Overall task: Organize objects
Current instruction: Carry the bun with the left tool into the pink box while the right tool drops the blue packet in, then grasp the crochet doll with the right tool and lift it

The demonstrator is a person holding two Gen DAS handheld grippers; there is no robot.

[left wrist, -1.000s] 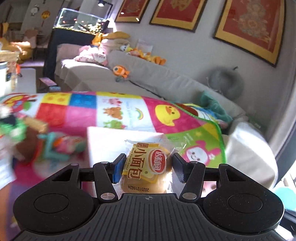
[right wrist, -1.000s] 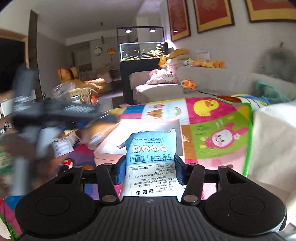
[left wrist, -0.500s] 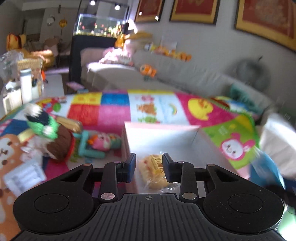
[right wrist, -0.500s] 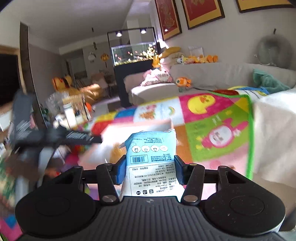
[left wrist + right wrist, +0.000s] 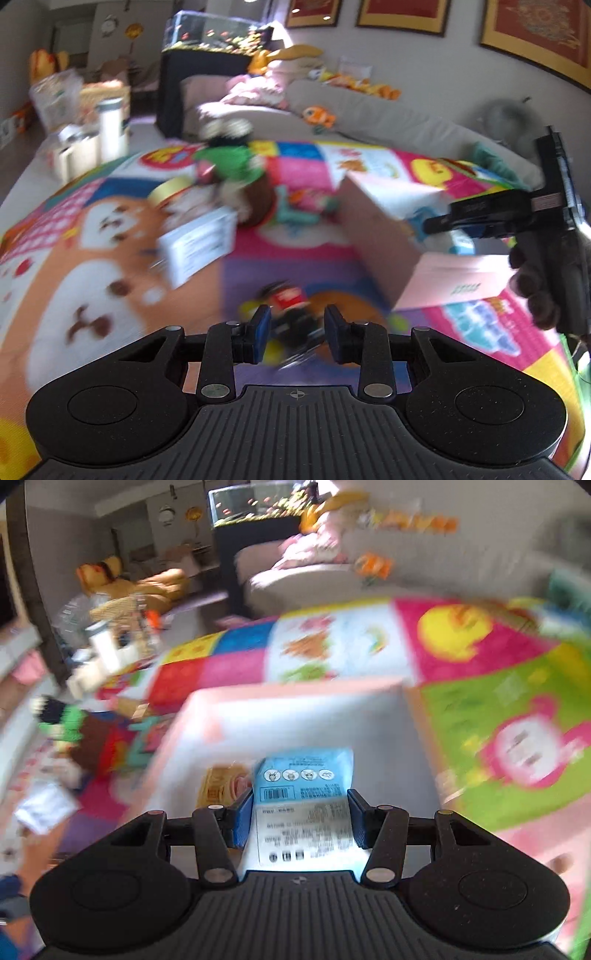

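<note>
**Blue packet heads for the box as the other hand reaches for the next snack**

Left wrist view: the left gripper hangs low over the play mat, its fingers spread with nothing between them. Just beyond the tips lies a small blurred snack with a red label, on the mat near the front corner of the pink box; the spread stance suggests it is lined up as the next pick. At the right edge of the frame, the right gripper reaches over the box from the far side. A white carton and a green-and-brown plush toy lie farther out on the mat.

Right wrist view: the right gripper pinches a blue packet by its sides, held upright over the open box, apparently so it can be set down inside. A yellow bun packet already rests on the box floor, against the near left wall. Motion blur hides finer detail.
</note>
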